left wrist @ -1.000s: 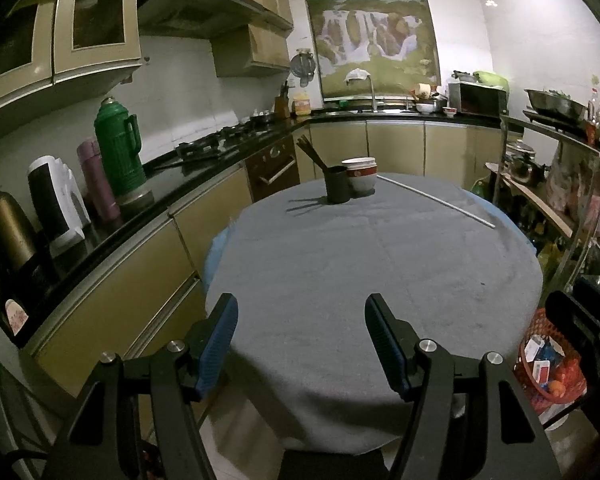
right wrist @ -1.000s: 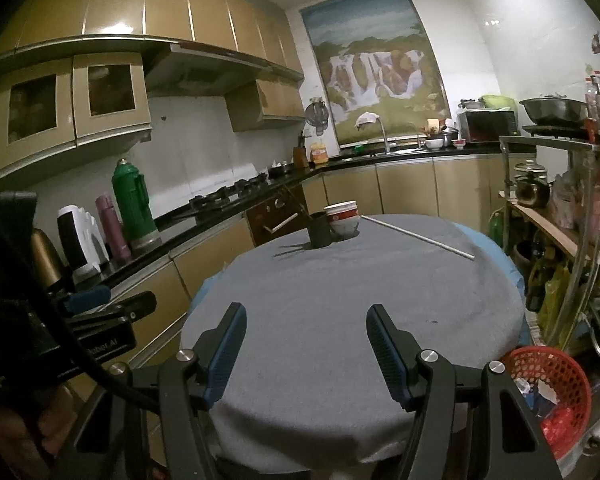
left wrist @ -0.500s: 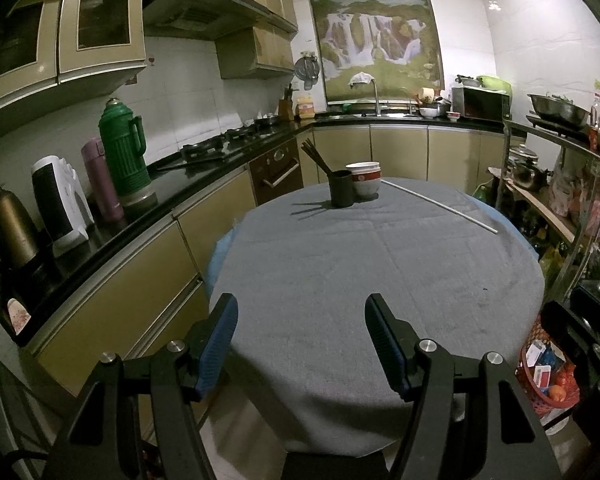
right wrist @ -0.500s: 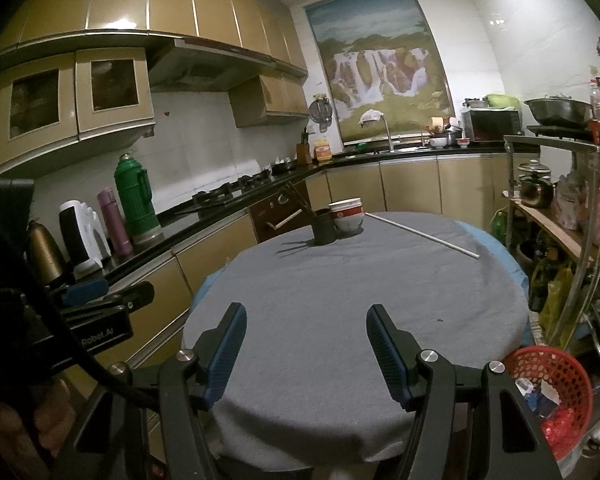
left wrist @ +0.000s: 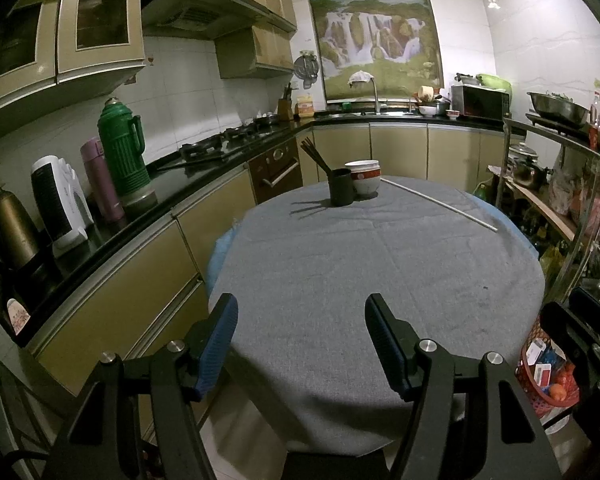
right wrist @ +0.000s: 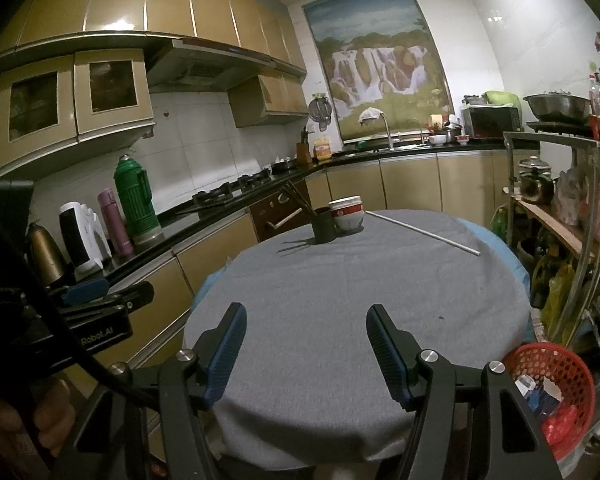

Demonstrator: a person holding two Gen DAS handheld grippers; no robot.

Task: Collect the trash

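Note:
A round table with a grey cloth (left wrist: 380, 264) fills the middle of both views (right wrist: 360, 300). A red mesh basket (right wrist: 556, 396) holding several wrappers stands on the floor at the table's right; it also shows in the left wrist view (left wrist: 548, 376). My left gripper (left wrist: 300, 344) is open and empty over the table's near edge. My right gripper (right wrist: 304, 348) is open and empty at the near edge too. The left gripper also shows at the left of the right wrist view (right wrist: 96, 300). I see no loose trash on the cloth.
A dark cup with chopsticks (left wrist: 340, 192), stacked bowls (left wrist: 364, 180) and a long white rod (left wrist: 440, 204) lie at the table's far side. A counter with a green thermos (left wrist: 122, 156) and kettles runs along the left. A metal shelf rack (left wrist: 572, 200) stands right.
Both grippers have drawn back and risen slightly, so the table looks a little farther. Both stay open and empty.

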